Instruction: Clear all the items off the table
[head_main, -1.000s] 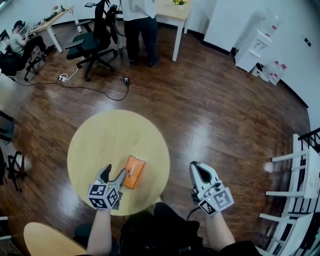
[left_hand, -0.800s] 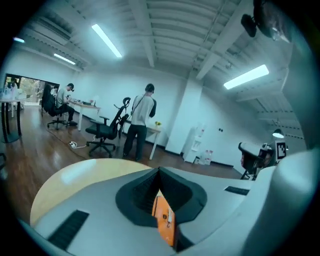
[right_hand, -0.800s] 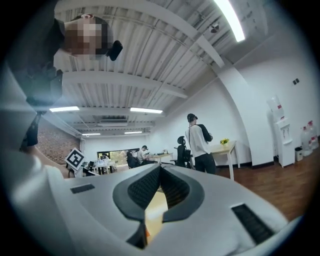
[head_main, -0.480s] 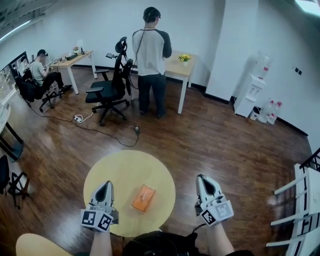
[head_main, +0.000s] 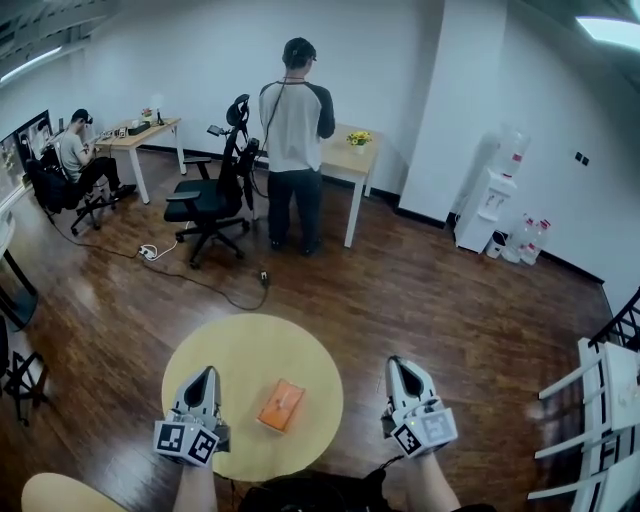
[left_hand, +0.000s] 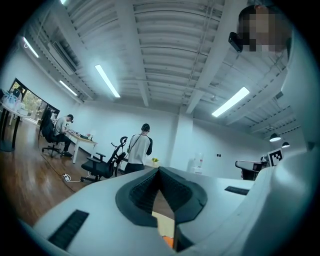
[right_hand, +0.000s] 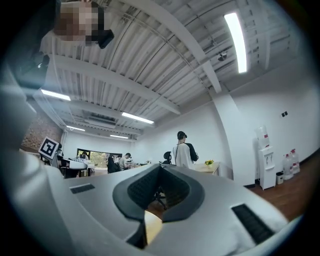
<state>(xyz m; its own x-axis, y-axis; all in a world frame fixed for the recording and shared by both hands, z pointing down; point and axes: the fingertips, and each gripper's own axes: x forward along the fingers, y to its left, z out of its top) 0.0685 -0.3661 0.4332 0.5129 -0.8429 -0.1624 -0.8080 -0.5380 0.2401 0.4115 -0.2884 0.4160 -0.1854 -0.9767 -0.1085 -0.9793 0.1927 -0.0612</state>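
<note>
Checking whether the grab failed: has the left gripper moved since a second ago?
Yes. The left gripper has pulled back leftward from the orange packet toward the round table's near-left edge.

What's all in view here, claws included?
round table: one, pale wood, front centre
packet: one, orange, on the round table
empty office chair: one, black, beyond the table
desks: two, pale wood, along far wall
water dispenser: one, white, right wall
standing person: one, white top, far centre
seated person: one, light top, far left
left claw: one, white, shut, over table's left edge
right claw: one, white, shut, right of the table
</note>
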